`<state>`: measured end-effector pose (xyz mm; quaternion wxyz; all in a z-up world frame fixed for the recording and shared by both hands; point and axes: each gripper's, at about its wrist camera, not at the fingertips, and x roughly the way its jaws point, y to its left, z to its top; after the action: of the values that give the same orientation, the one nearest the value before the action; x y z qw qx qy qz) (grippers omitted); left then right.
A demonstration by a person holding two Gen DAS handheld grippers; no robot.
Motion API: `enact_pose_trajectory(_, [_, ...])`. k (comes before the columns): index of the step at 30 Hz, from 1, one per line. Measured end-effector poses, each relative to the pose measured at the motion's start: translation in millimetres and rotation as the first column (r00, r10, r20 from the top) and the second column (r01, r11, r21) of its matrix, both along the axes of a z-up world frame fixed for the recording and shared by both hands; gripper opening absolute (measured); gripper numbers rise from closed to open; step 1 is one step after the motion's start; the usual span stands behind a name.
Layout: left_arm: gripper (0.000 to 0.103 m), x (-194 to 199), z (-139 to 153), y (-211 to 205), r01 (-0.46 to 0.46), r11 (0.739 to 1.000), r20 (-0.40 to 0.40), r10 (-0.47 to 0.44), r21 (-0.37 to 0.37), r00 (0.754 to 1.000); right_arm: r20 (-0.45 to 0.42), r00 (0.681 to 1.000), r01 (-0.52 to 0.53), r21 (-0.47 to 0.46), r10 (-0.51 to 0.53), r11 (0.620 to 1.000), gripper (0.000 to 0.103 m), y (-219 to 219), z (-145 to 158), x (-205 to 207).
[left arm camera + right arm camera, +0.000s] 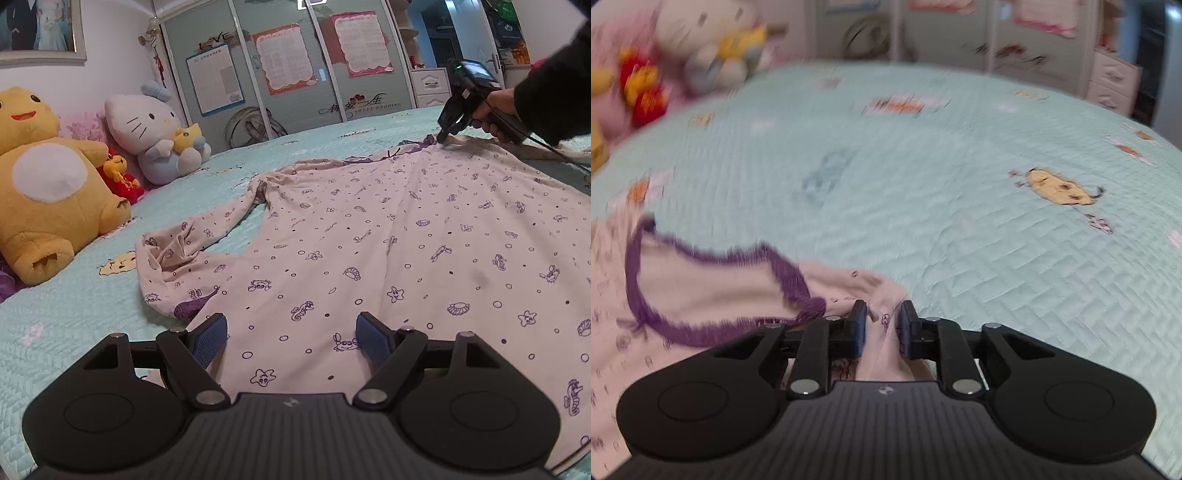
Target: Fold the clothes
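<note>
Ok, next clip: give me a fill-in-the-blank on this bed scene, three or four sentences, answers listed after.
1. The pink top lies spread on a quilt whose colour is light ____.
2. The trim on the top's neckline is ____.
3. The right gripper has a fold of the ____ between its pads.
4. The left gripper hovers over the fabric with its jaws ____.

Answers: green; purple; top; open
</note>
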<state>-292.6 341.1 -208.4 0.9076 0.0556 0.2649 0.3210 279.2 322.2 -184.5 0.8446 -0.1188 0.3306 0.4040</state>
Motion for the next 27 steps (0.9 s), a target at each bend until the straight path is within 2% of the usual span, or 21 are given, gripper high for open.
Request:
enact_pose_trajectory(2, [0.081, 0, 0, 1, 0.000, 1.000, 0.002, 0.000, -0.005, 1.000, -0.064, 0.997, 0.051, 0.109, -0.044, 0.993, 0.031, -21, 5, 0])
enact_pose_trajectory(3, [0.081, 0, 0, 1, 0.000, 1.000, 0.002, 0.000, -0.007, 1.000, -0.068, 0.997, 0.056, 0.131, -0.048, 0.990, 0.032, -29, 7, -1])
enact_pose_trajectory(7, [0.081, 1, -1, 1, -0.002, 1.000, 0.000, 0.002, -0.006, 1.000, -0.023, 1.000, 0.006, 0.020, -0.006, 1.000, 0.055, -41, 6, -14])
enact_pose_trajectory(8, [0.081, 1, -1, 0, -0.002, 1.000, -0.002, 0.002, -0.003, 1.000, -0.032, 0.999, 0.003, 0.005, -0.003, 1.000, 0.054, -42, 2, -13])
enact_pose_trajectory(9, [0.081, 2, -1, 0, -0.002, 1.000, -0.003, 0.002, 0.000, 1.000, -0.042, 0.999, 0.000, -0.009, -0.001, 1.000, 0.047, -43, -2, -12])
enact_pose_trajectory(10, [0.081, 2, -2, 0, -0.003, 1.000, -0.005, 0.003, 0.003, 1.000, -0.059, 0.998, 0.004, 0.004, -0.003, 1.000, 0.005, -44, -6, -10])
enact_pose_trajectory(11, [0.081, 3, -2, -1, -0.003, 1.000, -0.007, 0.003, 0.008, 1.000, -0.076, 0.997, 0.007, 0.017, -0.006, 1.000, 0.001, -45, -9, -8])
enact_pose_trajectory(15, [0.081, 3, -3, -2, -0.003, 1.000, -0.014, 0.004, 0.024, 1.000, -0.035, 0.994, 0.106, 0.018, -0.106, 0.994, 0.001, -45, -5, 8])
enact_pose_trajectory(17, [0.081, 3, -3, -1, -0.003, 1.000, -0.014, 0.004, 0.022, 1.000, -0.050, 0.983, 0.179, 0.054, -0.177, 0.982, 0.012, -54, -1, 14])
enact_pose_trajectory(18, [0.081, 3, -2, -1, -0.003, 1.000, -0.012, 0.004, 0.019, 1.000, -0.092, 0.982, 0.173, 0.092, -0.165, 0.981, 0.013, -62, 1, 12])
enact_pose_trajectory(21, [0.081, 2, -2, 0, -0.004, 1.000, -0.010, 0.004, 0.014, 1.000, -0.019, 0.985, 0.172, 0.182, -0.171, 0.968, 0.026, -91, 16, -26])
enact_pose_trajectory(22, [0.081, 2, -2, 0, -0.003, 1.000, -0.011, 0.004, 0.015, 1.000, 0.008, 0.983, 0.176, 0.201, -0.181, 0.964, 0.033, -101, 21, -42])
enact_pose_trajectory(23, [0.081, 3, -2, -1, -0.004, 1.000, -0.011, 0.004, 0.016, 1.000, -0.001, 0.985, 0.170, 0.217, -0.174, 0.961, 0.036, -108, 22, -56])
enact_pose_trajectory(27, [0.081, 2, -3, -3, -0.004, 1.000, -0.013, 0.004, 0.030, 1.000, -0.001, 0.994, 0.103, 0.246, -0.106, 0.964, 0.037, -110, 18, -104])
